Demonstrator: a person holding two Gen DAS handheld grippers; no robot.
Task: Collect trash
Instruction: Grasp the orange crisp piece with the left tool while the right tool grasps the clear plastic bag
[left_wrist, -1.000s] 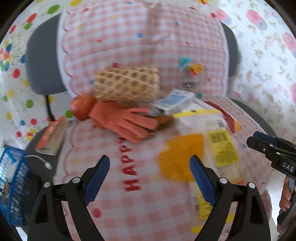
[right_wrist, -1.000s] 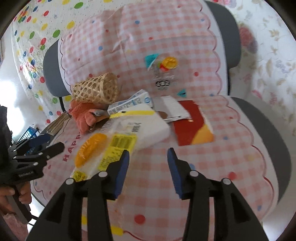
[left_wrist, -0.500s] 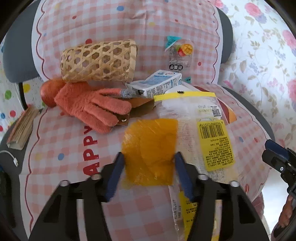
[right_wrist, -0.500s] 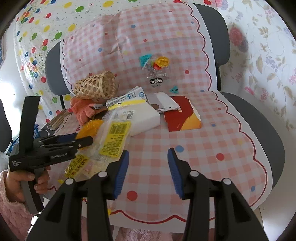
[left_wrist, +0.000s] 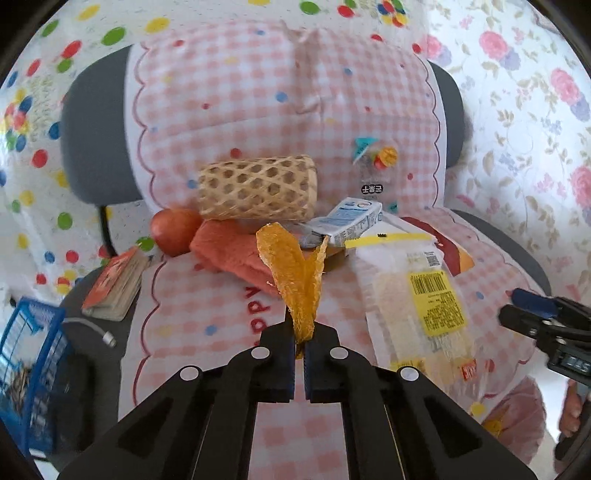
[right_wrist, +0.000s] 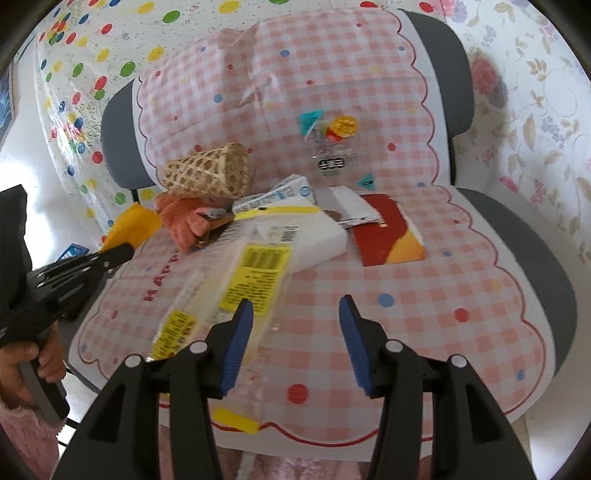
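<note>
So the left gripper (left_wrist: 300, 341) fingers (left_wrist: 284, 363) have just been closing and are now pinching the orange wrapper (left_wrist: 295, 273), lifting it crumpled off the chair, sticking up toward 12 o'clock. Right gripper (right_wrist: 295, 334) is opening slightly.

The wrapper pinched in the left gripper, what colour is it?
Translucent orange-yellow wrapper, clearest in the left wrist view, pinched by the left gripper.

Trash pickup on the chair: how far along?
Barely started. Nothing looks binned yet. In hand: the left gripper has just closed on the orange film wrapper and holds it off the seat. The right gripper is open and empty above the clear plastic bag with the yellow label. Left: that bag, the milk carton, the red-and-yellow packet.
</note>
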